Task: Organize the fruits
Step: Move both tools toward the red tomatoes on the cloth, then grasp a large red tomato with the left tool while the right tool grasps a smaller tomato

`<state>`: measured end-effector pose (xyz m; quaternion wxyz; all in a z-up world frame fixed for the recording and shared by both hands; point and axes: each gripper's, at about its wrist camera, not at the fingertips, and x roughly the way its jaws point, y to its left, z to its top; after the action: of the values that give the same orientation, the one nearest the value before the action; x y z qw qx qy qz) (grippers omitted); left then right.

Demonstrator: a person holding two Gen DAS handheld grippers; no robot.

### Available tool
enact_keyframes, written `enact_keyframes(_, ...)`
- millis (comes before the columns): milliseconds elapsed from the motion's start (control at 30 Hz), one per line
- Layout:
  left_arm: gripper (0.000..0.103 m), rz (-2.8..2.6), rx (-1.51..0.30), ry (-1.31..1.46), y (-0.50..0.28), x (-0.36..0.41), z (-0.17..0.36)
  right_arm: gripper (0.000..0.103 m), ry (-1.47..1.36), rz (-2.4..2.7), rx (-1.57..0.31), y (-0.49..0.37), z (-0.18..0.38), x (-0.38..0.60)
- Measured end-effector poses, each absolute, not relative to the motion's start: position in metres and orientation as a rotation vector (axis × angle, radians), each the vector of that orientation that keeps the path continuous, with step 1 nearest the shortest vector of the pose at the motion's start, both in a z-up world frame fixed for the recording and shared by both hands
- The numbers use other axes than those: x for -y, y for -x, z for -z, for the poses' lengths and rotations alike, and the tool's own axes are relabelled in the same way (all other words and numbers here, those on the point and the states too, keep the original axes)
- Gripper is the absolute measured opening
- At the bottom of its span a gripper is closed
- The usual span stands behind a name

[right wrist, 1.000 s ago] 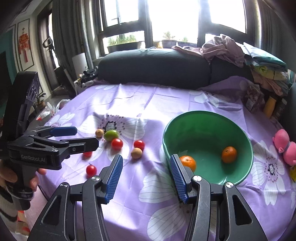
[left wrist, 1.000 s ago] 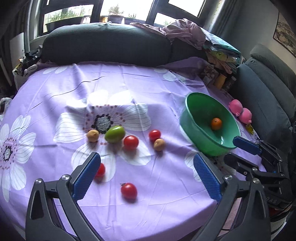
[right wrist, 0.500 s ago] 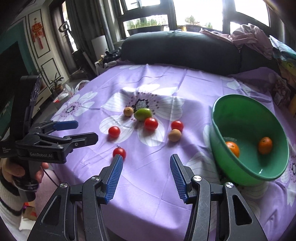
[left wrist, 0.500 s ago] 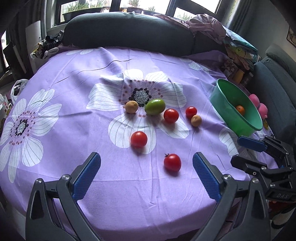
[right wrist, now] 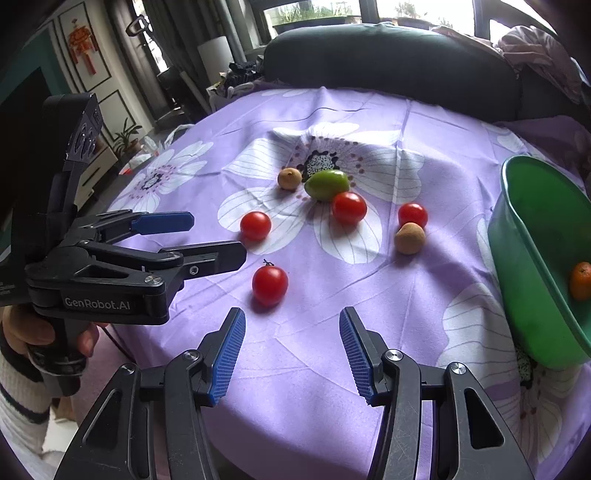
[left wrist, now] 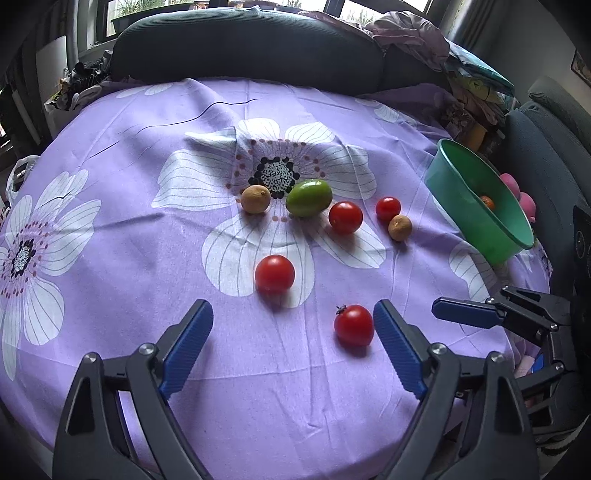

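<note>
Several fruits lie on the purple flowered tablecloth [left wrist: 110,258]: red tomatoes, a green fruit [left wrist: 308,197] [right wrist: 327,184] and two small brown fruits [left wrist: 255,198] [left wrist: 400,228]. My left gripper [left wrist: 293,325] is open and empty; the nearest stemmed tomato [left wrist: 354,325] [right wrist: 269,285] lies just inside its right finger, and another tomato [left wrist: 274,274] lies ahead. My right gripper [right wrist: 291,332] is open and empty, just short of the stemmed tomato. A green bowl [left wrist: 480,206] [right wrist: 524,258] at the right holds an orange [right wrist: 580,280].
A dark sofa [left wrist: 243,48] runs behind the table, with piled clothes [left wrist: 413,33] at its right end. A pink toy [left wrist: 517,192] lies behind the bowl. The table's near edge is just under both grippers.
Both grippers have swung left, away from the bowl, and come closer to the loose tomatoes. The stemmed tomato now lies near the left gripper's right finger. Both stay open.
</note>
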<state>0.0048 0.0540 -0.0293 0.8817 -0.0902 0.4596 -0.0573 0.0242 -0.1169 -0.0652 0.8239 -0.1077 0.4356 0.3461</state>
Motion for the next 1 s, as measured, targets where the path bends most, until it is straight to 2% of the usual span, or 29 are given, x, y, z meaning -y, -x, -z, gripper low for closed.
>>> enact_keyframes(67, 0.087, 0.12, -0.967, 0.177, -0.01, -0.054, 0.031, 0.053, 0.232, -0.745, -0.937, -0.026, 0.07, 0.112)
enact_keyframes(167, 0.08, 0.127, -0.983, 0.165, -0.019, -0.055, 0.034, 0.053, 0.237, -0.75, -0.951, -0.03, 0.077, 0.102)
enact_keyframes(367, 0.072, 0.152, -1.026, 0.167, -0.034, -0.056, 0.044, 0.053, 0.245, -0.752, -0.973, -0.04, 0.088, 0.088)
enact_keyframes(467, 0.071, 0.153, -1.038, 0.167, -0.037, -0.057, 0.048, 0.053, 0.253, -0.747, -0.983, -0.043, 0.092, 0.085)
enact_keyframes(567, 0.058, 0.157, -1.051, 0.151, -0.041, -0.056, 0.05, 0.053, 0.256, -0.749, -0.989, -0.046, 0.095, 0.082)
enact_keyframes(767, 0.04, 0.15, -1.056, 0.123, -0.045, -0.054, 0.053, 0.053, 0.271, -0.753, -0.974, -0.049, 0.095, 0.075)
enact_keyframes(867, 0.029, 0.142, -1.051, 0.121, -0.045, -0.056, 0.052, 0.043, 0.278, -0.762, -0.963, -0.049, 0.096, 0.073)
enact_keyframes(1000, 0.027, 0.138, -1.046, 0.14, -0.045, -0.06, 0.053, 0.03, 0.282, -0.773, -0.957, -0.05, 0.097, 0.071)
